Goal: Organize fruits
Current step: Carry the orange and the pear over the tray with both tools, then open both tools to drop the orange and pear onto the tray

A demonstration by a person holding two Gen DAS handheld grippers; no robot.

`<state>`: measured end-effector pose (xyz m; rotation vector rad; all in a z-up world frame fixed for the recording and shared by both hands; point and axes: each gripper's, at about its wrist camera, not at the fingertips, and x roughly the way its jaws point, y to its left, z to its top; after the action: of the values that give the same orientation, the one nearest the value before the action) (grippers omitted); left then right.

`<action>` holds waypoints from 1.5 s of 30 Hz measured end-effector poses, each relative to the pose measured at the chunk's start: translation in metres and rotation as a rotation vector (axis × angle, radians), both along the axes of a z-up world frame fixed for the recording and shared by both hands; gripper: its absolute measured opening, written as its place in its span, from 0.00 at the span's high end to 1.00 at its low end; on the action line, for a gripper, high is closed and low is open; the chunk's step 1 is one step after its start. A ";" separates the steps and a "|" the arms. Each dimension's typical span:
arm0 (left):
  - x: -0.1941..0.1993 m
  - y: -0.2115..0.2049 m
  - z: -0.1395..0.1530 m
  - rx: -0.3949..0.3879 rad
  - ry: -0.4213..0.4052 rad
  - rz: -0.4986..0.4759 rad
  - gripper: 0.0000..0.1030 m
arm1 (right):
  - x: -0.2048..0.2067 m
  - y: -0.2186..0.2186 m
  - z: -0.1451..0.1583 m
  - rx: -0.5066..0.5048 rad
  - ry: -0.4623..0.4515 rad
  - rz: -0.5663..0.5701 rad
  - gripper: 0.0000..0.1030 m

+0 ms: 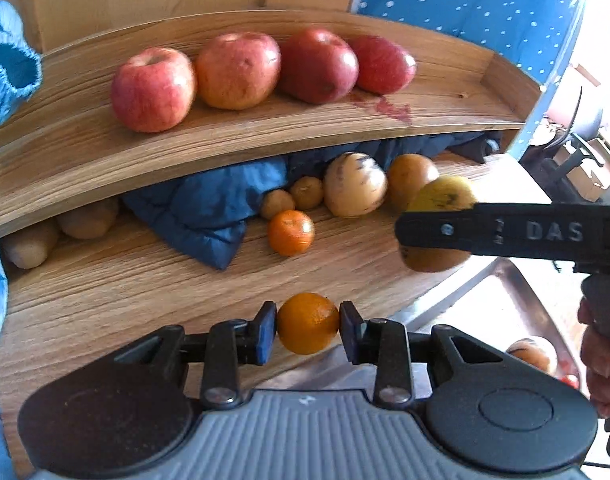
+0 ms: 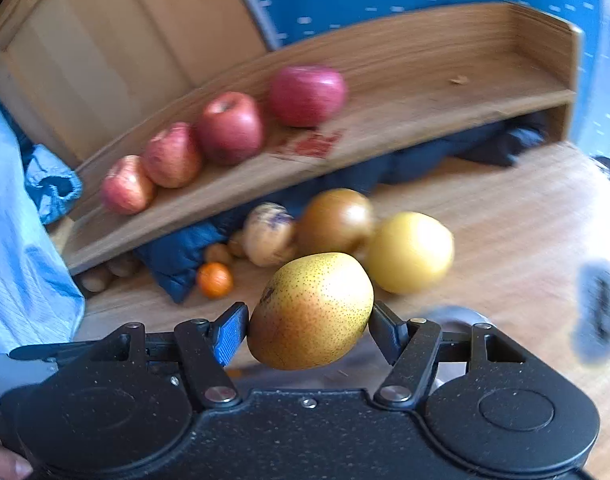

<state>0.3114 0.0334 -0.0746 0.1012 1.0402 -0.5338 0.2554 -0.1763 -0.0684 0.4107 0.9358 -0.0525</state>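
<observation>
Plainly, "DAS" on right hand-held gripper (image 1: 437,232).

Left tongs (image 1: 308,326): grey ribbed body, black arms, blue pads, silver screws. Right tongs (image 2: 309,330): black speckled body, "DAS" marking.

Left tool (image 1: 308,326) clamped on an orange (image 1: 307,323), right tool (image 2: 309,322) likewise on a pear (image 2: 311,310).

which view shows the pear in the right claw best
The right wrist view. There the pear sits centred and whole between the right claw's blue pads, its speckled yellow skin sharp. In the left wrist view the same pear is at the right, and a black claw finger crosses it, hiding its middle.
</observation>
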 end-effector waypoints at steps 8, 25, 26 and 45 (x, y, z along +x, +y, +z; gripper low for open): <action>-0.018 -0.031 0.000 -0.062 0.030 -0.045 0.64 | -0.041 -0.030 -0.009 -0.032 0.045 -0.016 0.34; -0.038 -0.084 -0.022 -0.017 0.154 -0.065 0.64 | -0.061 -0.049 -0.019 0.002 0.047 0.008 0.40; -0.038 -0.084 -0.022 -0.017 0.156 -0.060 0.64 | -0.060 -0.048 -0.018 -0.005 0.044 0.017 0.40; -0.058 -0.066 -0.007 0.013 0.116 0.087 0.36 | -0.096 -0.040 0.002 -0.033 -0.023 0.112 0.15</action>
<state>0.2538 -0.0329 -0.0812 0.0367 1.1557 -0.4581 0.1594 -0.2163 -0.0661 0.3270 0.9329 0.0380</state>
